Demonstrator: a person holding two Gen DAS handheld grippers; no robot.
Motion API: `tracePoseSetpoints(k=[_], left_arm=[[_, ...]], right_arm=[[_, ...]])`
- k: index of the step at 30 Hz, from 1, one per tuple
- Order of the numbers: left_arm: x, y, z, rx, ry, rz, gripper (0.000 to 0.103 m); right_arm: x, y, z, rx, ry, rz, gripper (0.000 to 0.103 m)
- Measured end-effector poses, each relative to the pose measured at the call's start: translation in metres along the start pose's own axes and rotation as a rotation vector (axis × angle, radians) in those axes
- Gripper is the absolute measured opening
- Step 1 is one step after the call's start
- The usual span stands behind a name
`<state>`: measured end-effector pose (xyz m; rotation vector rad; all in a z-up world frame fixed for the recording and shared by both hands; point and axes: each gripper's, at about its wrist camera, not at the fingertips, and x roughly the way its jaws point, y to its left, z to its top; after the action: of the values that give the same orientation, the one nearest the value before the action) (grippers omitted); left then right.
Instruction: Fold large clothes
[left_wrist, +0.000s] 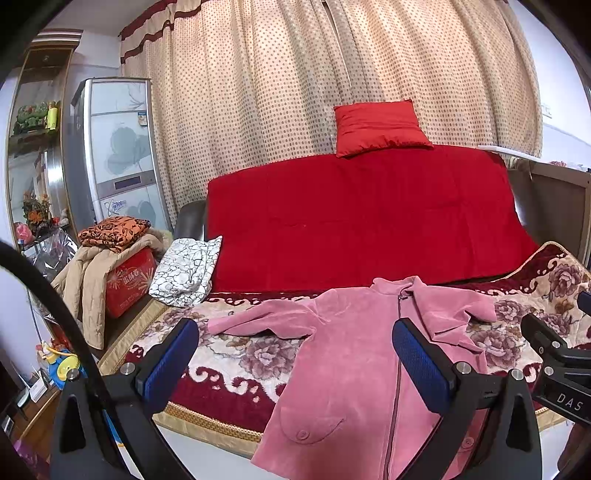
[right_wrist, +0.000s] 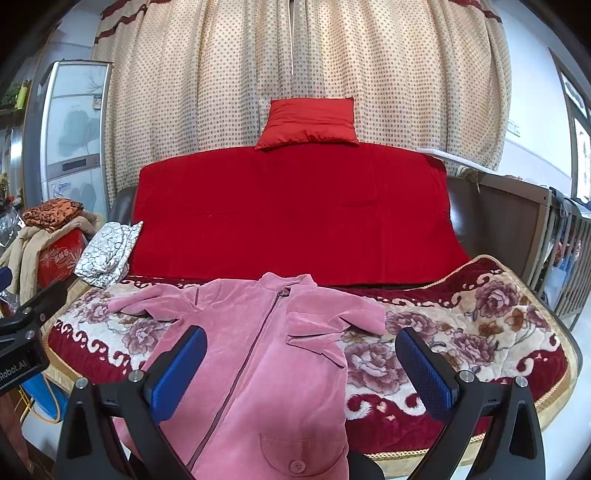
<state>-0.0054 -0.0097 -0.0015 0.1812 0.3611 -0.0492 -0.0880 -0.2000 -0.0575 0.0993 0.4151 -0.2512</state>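
The left gripper (left_wrist: 295, 358) has its 2 blue jaws spread wide apart, and nothing is between them but air. Off past its left jaw sit a red box (left_wrist: 131, 284) with a tan coat (left_wrist: 92, 280) and an orange cloth (left_wrist: 114, 229) piled on it, and a white patterned cloth (left_wrist: 188, 271) lies just beside them. The pink jacket (left_wrist: 351, 369) lies flat on the flowery blanket (left_wrist: 236, 354), zipped up, with 1 sleeve reaching out past the left jaw and the other sleeve folded in by the right jaw. Its bottom edge hangs over the front of the blanket, below the jaws.

The right gripper (right_wrist: 301, 365) also has its 2 jaws spread wide, holding nothing. The jacket (right_wrist: 258, 350) sits mostly by its left jaw, and bare blanket (right_wrist: 461, 325) shows by its right jaw. Far ahead of both jaws is a red sofa cover (right_wrist: 295, 210) with a red pillow (right_wrist: 308, 123) on top, in front of a spotted curtain (right_wrist: 295, 55).
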Motion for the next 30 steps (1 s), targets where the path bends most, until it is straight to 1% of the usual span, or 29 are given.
tracePoseSetpoints(k=[12, 20, 30], left_arm=[[0.0033, 0.0015, -0.003, -0.004, 0.012, -0.013, 0.103], [0.0034, -0.0002, -0.0045, -0.001, 0.014, -0.018, 0.103], [0.0045, -0.0003, -0.0055, 0.006, 0.021, -0.022, 0.103]], right_arm=[[0.001, 0.0024, -0.002, -0.005, 0.007, -0.004, 0.103], [-0.0061, 0.0086, 0.0005, -0.034, -0.017, -0.029, 0.103], [-0.0079, 0.0055, 0.0016, -0.023, -0.024, -0.025, 0.103]])
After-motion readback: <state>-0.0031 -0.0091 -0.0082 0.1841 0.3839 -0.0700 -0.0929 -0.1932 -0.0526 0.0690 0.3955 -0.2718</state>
